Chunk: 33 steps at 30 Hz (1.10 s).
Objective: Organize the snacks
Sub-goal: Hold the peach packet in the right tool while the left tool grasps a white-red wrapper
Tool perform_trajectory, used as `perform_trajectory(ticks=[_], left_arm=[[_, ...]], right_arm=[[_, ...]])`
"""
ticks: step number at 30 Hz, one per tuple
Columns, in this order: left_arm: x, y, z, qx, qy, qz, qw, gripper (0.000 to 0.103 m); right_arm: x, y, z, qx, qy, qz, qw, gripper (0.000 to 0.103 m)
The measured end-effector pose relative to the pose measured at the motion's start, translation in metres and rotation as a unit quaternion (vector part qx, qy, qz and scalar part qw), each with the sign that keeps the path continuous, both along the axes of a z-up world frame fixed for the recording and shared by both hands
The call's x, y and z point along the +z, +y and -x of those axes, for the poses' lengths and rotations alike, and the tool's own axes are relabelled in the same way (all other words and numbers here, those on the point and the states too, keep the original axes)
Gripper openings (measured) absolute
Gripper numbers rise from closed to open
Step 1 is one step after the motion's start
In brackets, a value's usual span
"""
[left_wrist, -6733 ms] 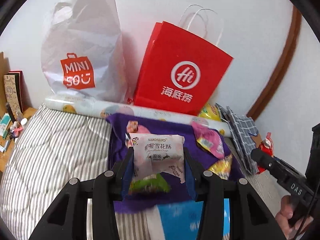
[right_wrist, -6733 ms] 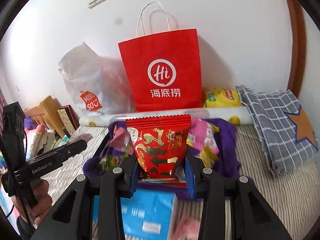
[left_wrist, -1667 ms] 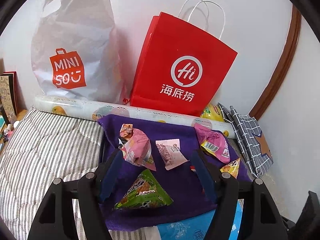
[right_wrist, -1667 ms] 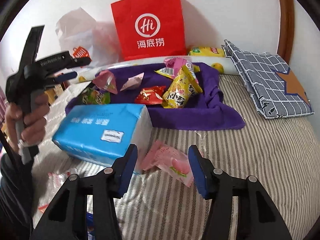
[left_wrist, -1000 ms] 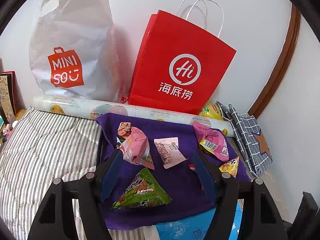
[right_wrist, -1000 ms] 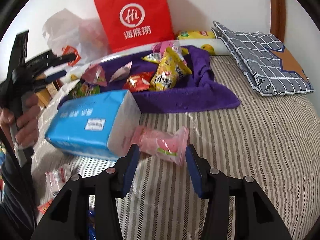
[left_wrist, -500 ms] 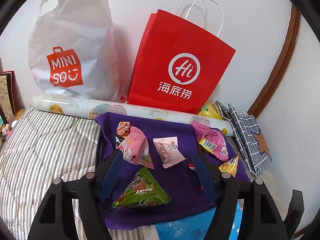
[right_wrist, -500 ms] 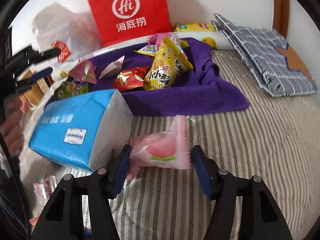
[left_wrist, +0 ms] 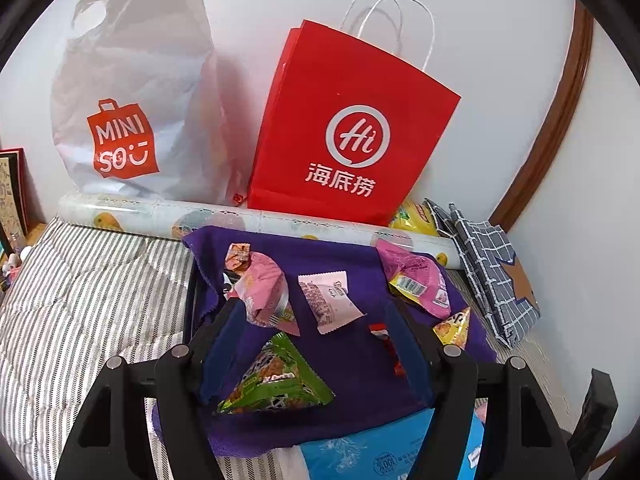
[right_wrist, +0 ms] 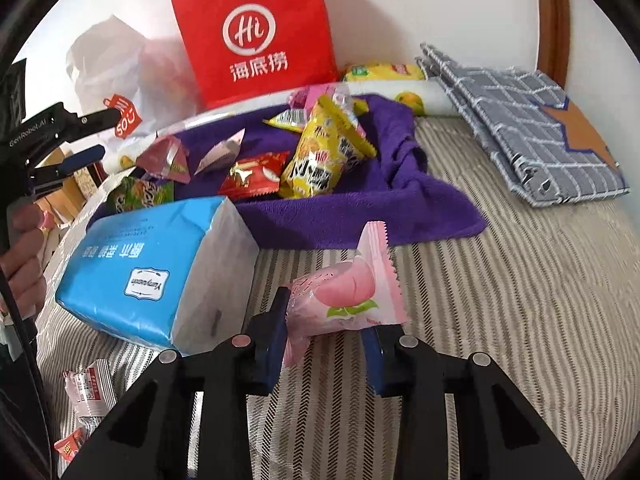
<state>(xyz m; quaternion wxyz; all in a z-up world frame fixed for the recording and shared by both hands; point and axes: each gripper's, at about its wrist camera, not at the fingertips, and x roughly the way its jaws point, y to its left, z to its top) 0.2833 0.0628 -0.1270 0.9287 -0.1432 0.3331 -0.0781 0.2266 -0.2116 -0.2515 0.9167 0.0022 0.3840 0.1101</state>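
My right gripper (right_wrist: 326, 322) is shut on a pink peach snack packet (right_wrist: 346, 288) and holds it above the striped bed, in front of the purple cloth (right_wrist: 360, 216). On the cloth lie a yellow packet (right_wrist: 320, 160), a red packet (right_wrist: 252, 176) and other snacks. My left gripper (left_wrist: 312, 344) is open and empty, hovering over the purple cloth (left_wrist: 352, 368) above a green triangular packet (left_wrist: 276, 380). A pink-white packet (left_wrist: 328, 300) and pink packets (left_wrist: 264, 288) lie beyond it.
A blue tissue pack (right_wrist: 156, 268) lies left of my right gripper. A red paper bag (left_wrist: 348, 128) and a white Miniso bag (left_wrist: 132, 92) lean on the wall. A folded checked cloth (right_wrist: 524, 128) lies right. Loose packets (right_wrist: 86, 388) lie at lower left.
My right gripper closed on the pink peach packet and lifted it off the bed, tilting it upright. My left gripper stayed open over the purple cloth, barely moving.
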Motion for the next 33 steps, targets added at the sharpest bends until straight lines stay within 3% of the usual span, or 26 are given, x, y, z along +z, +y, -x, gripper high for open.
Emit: perform_trajectory(ticks=[8, 17, 27, 33], left_arm=[[0.008, -0.018, 0.010, -0.050, 0.010, -0.004, 0.9987, 0.070], [0.002, -0.035, 0.060, -0.110, 0.029, -0.029, 0.9930, 0.070], [-0.007, -0.024, 0.135, -0.158, 0.023, -0.074, 0.9845, 0.070], [-0.030, -0.037, 0.155, -0.182, 0.041, -0.108, 0.9765, 0.070]], right_arm=[[0.026, -0.009, 0.028, 0.000, -0.036, 0.011, 0.999, 0.034], [0.050, -0.024, 0.056, -0.018, -0.059, 0.004, 0.998, 0.034], [0.046, -0.020, 0.075, -0.014, -0.051, -0.005, 0.999, 0.034], [0.040, -0.019, 0.084, -0.021, -0.042, -0.006, 0.999, 0.034]])
